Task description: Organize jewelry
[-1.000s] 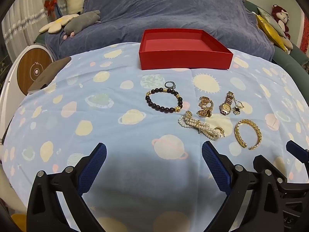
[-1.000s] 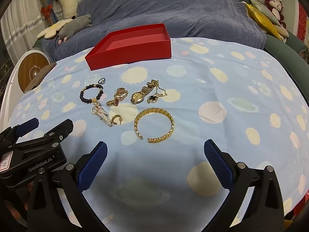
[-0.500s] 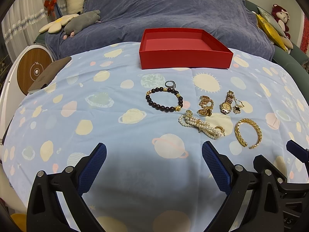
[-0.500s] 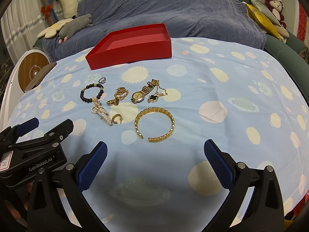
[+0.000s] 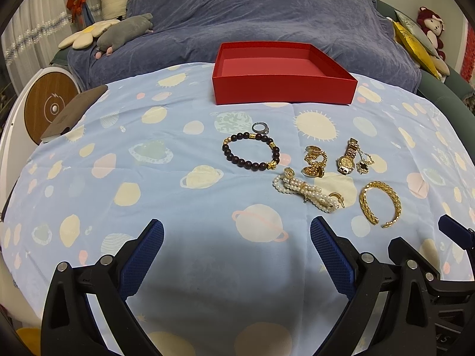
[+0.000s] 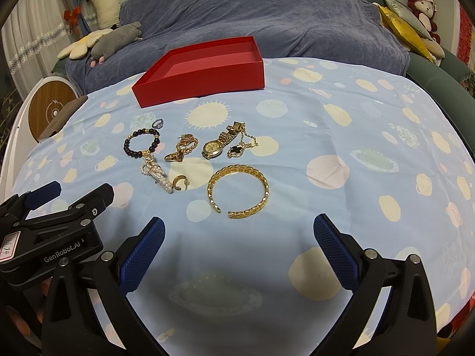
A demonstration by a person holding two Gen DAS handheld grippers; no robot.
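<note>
Tablecloth (image 5: 148, 178) unchanged — claws unmoved

Right tool (image 5: 457, 234): cut off by the left wrist view's right edge; only one blue tip and black frame showed.
Gold chain heap (image 6: 181, 149): links tangled; separate pieces could not be told.
Ring (image 6: 158, 123): too small to show its setting.

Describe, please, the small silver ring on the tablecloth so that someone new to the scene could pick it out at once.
Start at the open red box at the far side of the planet-print tablecloth. Just nearer than its front wall lies a dark beaded bracelet; the silver ring sits at that bracelet's far edge. It is the smallest piece and the only silver one among gold and pearl jewelry.
</note>
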